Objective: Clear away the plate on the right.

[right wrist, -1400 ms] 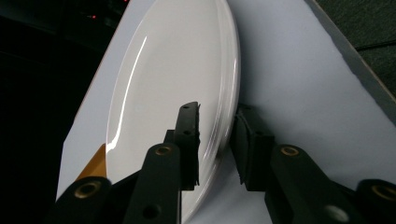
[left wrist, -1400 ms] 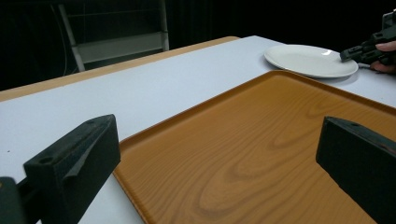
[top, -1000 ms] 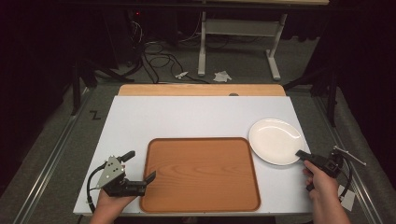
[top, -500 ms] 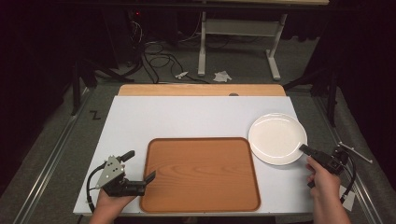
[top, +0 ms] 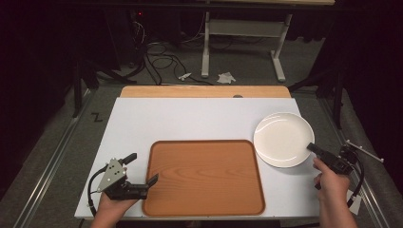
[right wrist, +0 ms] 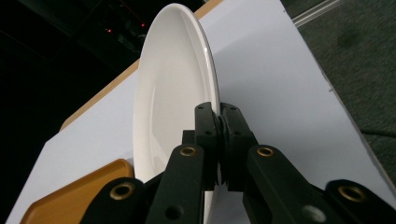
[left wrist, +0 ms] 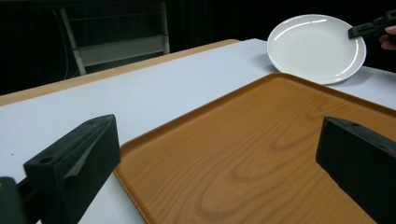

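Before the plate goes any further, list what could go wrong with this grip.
1. The right hand-held gripper pinches only the thin rim of the round white ceramic plate, so the glossy plate could slip or swing out of the grip.
2. The plate's far edge looks low over the white table; it may scrape.
3. The raised lip of the brown wooden tray sits close beside the plate and could catch it on the way over.

White plate [top: 283, 138], gripped at rim, now slightly higher.

Overhead view, two close (shared plate [top: 283, 139])
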